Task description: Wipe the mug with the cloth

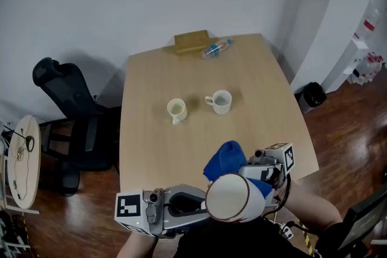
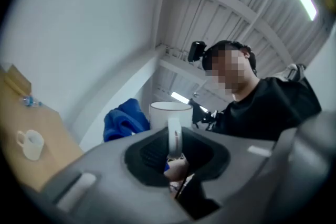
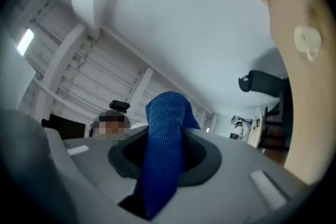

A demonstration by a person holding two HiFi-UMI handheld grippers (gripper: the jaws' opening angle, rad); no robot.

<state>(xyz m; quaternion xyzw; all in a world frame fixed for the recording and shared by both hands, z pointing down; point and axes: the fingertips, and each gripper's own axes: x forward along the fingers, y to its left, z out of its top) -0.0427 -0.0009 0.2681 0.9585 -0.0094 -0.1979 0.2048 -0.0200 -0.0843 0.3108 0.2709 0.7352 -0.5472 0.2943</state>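
Close to my chest I hold a white mug [image 1: 234, 197] off the table, its base turned up toward the head camera. My left gripper [image 1: 199, 205] is shut on the mug's handle [image 2: 174, 137], and the mug's body [image 2: 169, 114] stands beyond the jaws. A blue cloth [image 1: 227, 159] bunches against the mug's far side. My right gripper [image 1: 260, 181] is shut on that cloth [image 3: 164, 144], which stands up between its jaws. The blue cloth [image 2: 123, 119] also shows to the left of the mug in the left gripper view.
On the wooden table [image 1: 157, 154] stand a cream mug [image 1: 176, 110] and a white mug [image 1: 220, 101]. At the far edge lie a wooden block [image 1: 191, 41] and a plastic bottle [image 1: 215, 49]. A black office chair [image 1: 72, 118] stands left of the table.
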